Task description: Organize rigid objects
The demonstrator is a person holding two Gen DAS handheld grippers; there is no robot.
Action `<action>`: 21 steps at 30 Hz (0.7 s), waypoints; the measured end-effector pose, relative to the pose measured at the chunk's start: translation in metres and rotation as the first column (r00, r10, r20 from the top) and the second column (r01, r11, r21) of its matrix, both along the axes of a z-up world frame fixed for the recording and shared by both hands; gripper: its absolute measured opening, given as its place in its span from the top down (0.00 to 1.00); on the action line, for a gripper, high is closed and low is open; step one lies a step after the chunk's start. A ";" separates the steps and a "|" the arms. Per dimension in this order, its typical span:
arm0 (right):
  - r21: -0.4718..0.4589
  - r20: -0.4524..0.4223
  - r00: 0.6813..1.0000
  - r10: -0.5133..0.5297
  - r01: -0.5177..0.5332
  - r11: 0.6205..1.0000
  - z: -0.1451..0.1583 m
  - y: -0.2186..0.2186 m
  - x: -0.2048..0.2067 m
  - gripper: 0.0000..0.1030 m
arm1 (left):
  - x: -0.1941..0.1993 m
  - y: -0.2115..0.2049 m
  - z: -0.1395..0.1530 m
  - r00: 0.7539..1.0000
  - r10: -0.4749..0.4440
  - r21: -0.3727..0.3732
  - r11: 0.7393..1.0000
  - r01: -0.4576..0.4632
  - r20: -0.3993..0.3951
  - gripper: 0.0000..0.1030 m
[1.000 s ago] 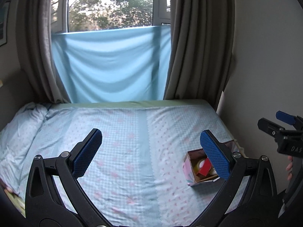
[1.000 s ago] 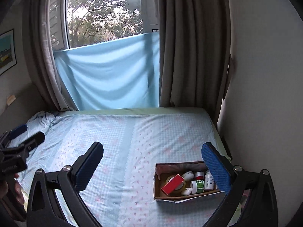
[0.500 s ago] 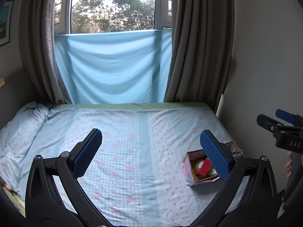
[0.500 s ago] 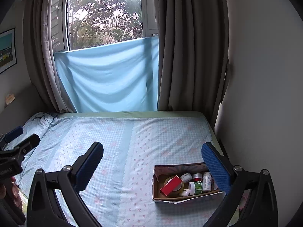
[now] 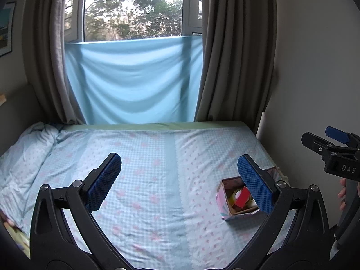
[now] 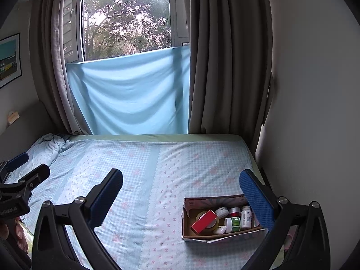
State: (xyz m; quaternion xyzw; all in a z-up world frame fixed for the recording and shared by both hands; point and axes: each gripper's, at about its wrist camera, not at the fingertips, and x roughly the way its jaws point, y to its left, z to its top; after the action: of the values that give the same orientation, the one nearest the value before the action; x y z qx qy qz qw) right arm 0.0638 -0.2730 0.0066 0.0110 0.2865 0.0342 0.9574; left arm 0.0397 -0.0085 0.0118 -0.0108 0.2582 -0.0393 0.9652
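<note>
Above bed [image 5: 157,180], both tools [image 5: 180,180] wide, empty.

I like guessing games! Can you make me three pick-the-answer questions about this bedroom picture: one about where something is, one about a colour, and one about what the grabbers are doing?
1. Where does the cardboard box sit?
A. On the bed, near the wall side
B. On the windowsill
C. On the floor

2. What colour is the small flat box lying on the tape roll?
A. Green
B. Red
C. Yellow

3. How do the jaws of the left gripper and right gripper stand?
A. Both shut on a jar
B. One open, one shut
C. Both open, holding nothing

Answers:
1. A, the box rests on the checked bed sheet at its right edge, beside the wall.
2. B, it shows bright red in both views.
3. C, each view shows the blue pads wide apart with only bed between them.
</note>
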 end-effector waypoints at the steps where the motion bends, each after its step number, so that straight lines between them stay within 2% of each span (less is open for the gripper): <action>1: 0.001 0.000 1.000 0.000 0.000 1.000 0.000 0.000 0.000 0.00 | 0.000 0.000 0.000 1.000 0.003 0.000 1.000 -0.003 0.001 0.00; 21: 0.006 0.006 1.000 -0.005 0.005 1.000 -0.002 -0.001 0.004 0.00 | 0.003 -0.002 -0.002 1.000 -0.004 0.012 1.000 0.004 0.002 0.00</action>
State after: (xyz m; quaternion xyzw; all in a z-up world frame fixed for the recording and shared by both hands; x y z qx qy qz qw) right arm 0.0682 -0.2745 0.0047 0.0144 0.2837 0.0325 0.9582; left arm 0.0422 -0.0101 0.0095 -0.0044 0.2576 -0.0398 0.9654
